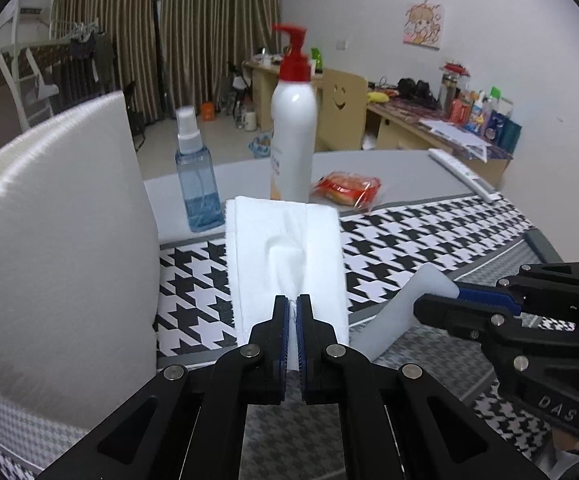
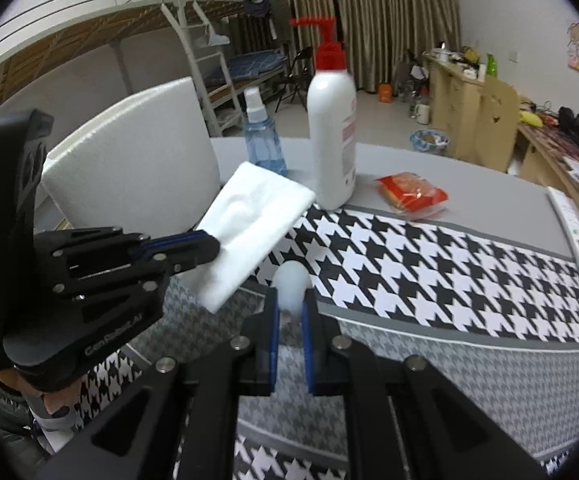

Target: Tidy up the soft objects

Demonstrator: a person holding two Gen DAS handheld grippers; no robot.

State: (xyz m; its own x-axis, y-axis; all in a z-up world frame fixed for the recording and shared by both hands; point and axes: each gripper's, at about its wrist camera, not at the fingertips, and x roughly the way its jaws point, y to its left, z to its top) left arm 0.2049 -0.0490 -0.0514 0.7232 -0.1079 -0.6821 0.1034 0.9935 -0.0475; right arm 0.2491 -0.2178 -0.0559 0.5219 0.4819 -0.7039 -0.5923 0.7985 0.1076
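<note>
Grey counter (image 1: pixel 389 168) spreads under both views, covered partly by a black-and-white houndstooth cloth (image 1: pixel 429 232); behind it lie curtains and cluttered desks. From the left wrist camera, the left claw (image 1: pixel 293 304) is clenched on the near edge of a white folded tissue pack (image 1: pixel 285 248), which reaches away toward twelve o'clock; the right claw (image 1: pixel 429 308) enters at three o'clock, pinching a translucent white soft piece (image 1: pixel 405 312) that shows between its jaws. In the right wrist view that piece (image 2: pixel 291 284) sticks up past the blue pads (image 2: pixel 273 320); the pack (image 2: pixel 249 232) hangs at ten o'clock, off the cloth. A white pump bottle (image 1: pixel 293 128), a blue spray bottle (image 1: pixel 195 176) and a red snack packet (image 1: pixel 347 188) stand beyond; a white board (image 1: pixel 61 240) rises at nine o'clock.
</note>
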